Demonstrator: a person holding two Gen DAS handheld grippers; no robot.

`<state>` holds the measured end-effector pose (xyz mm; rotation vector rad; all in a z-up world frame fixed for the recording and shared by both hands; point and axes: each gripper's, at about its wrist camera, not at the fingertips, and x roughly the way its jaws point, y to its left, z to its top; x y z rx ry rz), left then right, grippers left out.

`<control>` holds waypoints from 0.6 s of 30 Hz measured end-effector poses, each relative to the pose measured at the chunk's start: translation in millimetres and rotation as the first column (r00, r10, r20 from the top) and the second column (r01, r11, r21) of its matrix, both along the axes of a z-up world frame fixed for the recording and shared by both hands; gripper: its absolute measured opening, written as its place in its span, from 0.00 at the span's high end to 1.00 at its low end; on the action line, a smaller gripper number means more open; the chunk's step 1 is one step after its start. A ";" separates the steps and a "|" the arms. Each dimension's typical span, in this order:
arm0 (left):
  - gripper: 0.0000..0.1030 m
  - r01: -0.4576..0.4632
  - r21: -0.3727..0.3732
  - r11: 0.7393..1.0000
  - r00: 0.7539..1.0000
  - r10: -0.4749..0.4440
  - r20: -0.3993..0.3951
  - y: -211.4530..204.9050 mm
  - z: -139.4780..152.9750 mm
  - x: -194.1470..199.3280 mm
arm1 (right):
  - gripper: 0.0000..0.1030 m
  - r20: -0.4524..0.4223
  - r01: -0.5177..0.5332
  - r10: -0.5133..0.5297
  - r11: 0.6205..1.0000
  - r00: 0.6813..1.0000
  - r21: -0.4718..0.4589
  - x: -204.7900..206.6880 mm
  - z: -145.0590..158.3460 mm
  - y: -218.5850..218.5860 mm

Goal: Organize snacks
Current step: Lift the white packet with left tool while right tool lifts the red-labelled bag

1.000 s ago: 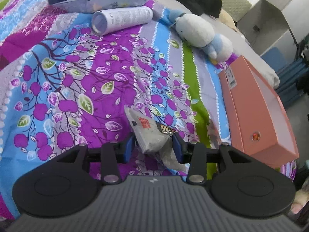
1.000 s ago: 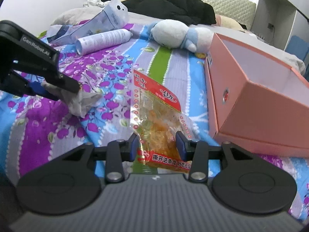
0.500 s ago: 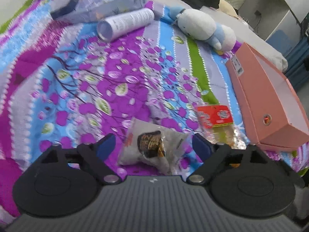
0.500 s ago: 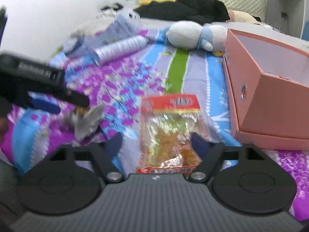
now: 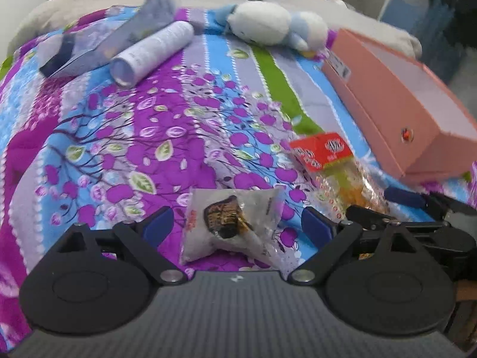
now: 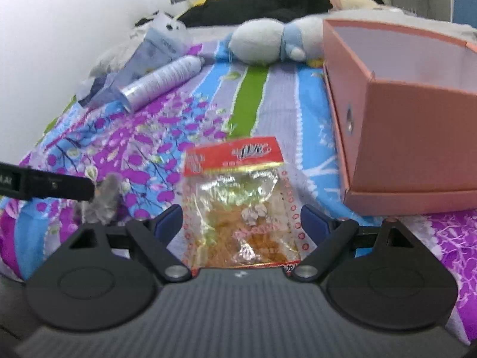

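A small white snack packet (image 5: pixel 232 223) with a dark label lies on the flowered bedspread between the wide-apart fingers of my left gripper (image 5: pixel 237 226), touched by neither pad. A clear snack bag with a red header (image 6: pixel 241 205) lies flat between the spread fingers of my right gripper (image 6: pixel 241 220), also free of the pads. That red-topped bag (image 5: pixel 331 164) shows at right in the left wrist view, with the right gripper's fingers (image 5: pixel 405 198) beside it. The white packet (image 6: pixel 104 200) and a left finger (image 6: pixel 47 183) appear at left in the right wrist view.
An open pink box (image 6: pixel 402 113) stands on the bed to the right of the bag; box (image 5: pixel 396 122). Farther back lie a white cylinder (image 5: pixel 155 52), a pale blue pouch (image 5: pixel 119 41), a white and blue plush toy (image 5: pixel 274 26) and dark clothing (image 6: pixel 262 3).
Both grippers went from shut on their packets to wide open. The white packet and the red-topped bag now lie flat on the bedspread, and both grippers have rolled and shifted slightly.
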<state>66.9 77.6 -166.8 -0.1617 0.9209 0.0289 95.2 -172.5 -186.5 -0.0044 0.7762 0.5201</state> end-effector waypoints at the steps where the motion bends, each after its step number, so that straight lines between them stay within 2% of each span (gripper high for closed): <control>1: 0.08 0.012 0.029 0.999 1.000 -0.012 -0.008 -4.0 -2.9 2.9 | 0.16 -0.003 -0.010 0.010 1.000 1.000 -0.012 0.8 -2.9 1.7; 4: 0.08 0.056 0.075 0.996 0.998 -0.054 -0.037 -11.0 -12.7 9.7 | 0.14 -0.007 -0.049 0.049 0.997 0.999 -0.062 -0.3 -10.5 10.4; 7: 0.08 0.064 0.113 0.992 0.997 -0.058 -0.057 -13.8 -22.2 13.6 | 0.14 0.015 -0.074 0.076 0.992 0.997 -0.102 -3.9 -15.3 17.8; 9: 0.09 0.051 0.105 0.993 0.997 -0.043 -0.071 -10.9 -29.1 15.4 | 0.15 0.013 -0.069 0.071 0.993 0.997 -0.099 -3.4 -17.0 18.5; 12: 0.10 0.026 0.068 0.997 0.997 -0.021 -0.068 -4.7 -35.0 14.2 | 0.24 0.011 -0.068 0.069 0.992 0.998 -0.104 -2.6 -16.4 18.4; 14: 0.15 0.009 0.049 0.999 0.997 -0.006 -0.072 -2.2 -39.3 12.5 | 0.30 0.011 -0.058 0.060 0.992 0.998 -0.113 -3.1 -14.9 17.8; 18: 0.22 -0.007 0.051 0.999 0.998 0.010 -0.056 -3.2 -38.1 8.5 | 0.46 0.010 -0.058 0.059 0.991 0.998 -0.117 -4.6 -11.9 16.4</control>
